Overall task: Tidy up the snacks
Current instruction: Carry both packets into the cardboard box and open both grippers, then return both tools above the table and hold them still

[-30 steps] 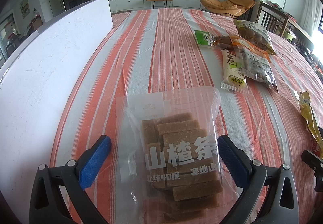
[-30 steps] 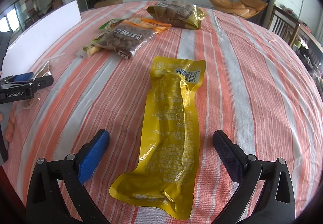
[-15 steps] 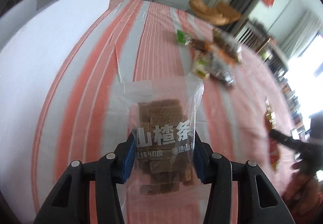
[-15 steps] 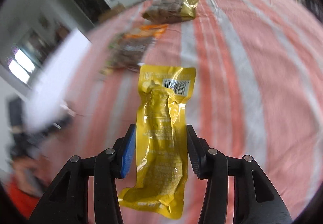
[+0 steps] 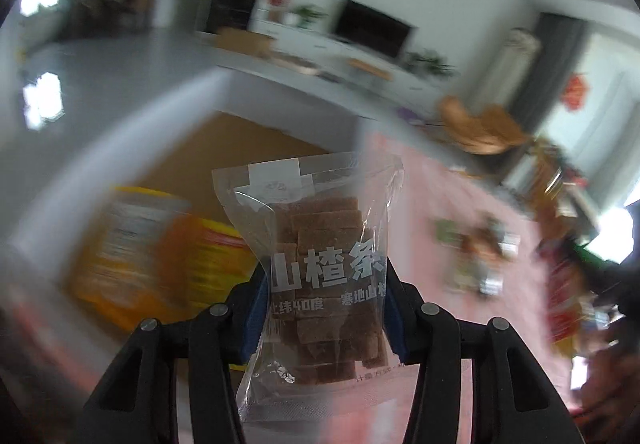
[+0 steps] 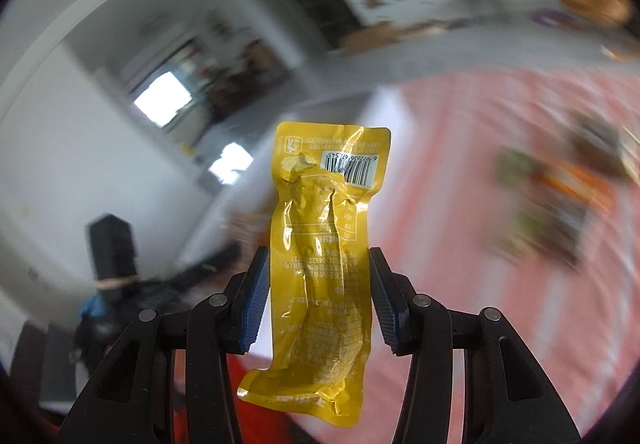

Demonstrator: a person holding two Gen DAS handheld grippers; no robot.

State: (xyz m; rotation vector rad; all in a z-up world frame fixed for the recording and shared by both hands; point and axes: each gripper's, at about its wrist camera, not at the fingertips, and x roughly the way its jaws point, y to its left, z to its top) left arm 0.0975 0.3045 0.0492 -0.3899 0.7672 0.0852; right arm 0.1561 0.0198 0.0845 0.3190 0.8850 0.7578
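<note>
Left gripper (image 5: 325,298) is clenching a clear bag of brown hawthorn strips (image 5: 320,264), pads pressing both sides, jaws easing open a touch; bag is hanging in the air over the striped tablecloth (image 5: 432,204), w/ a blurred yellow-orange pack (image 5: 140,256) in a cardboard box (image 5: 248,148) behind. Right gripper (image 6: 318,288) is grasping a yellow vacuum-sealed snack pouch (image 6: 324,244), barcode end up, clear of the cloth. Other snack packs (image 6: 560,200) are lying blurred toward the table's far edge
</note>
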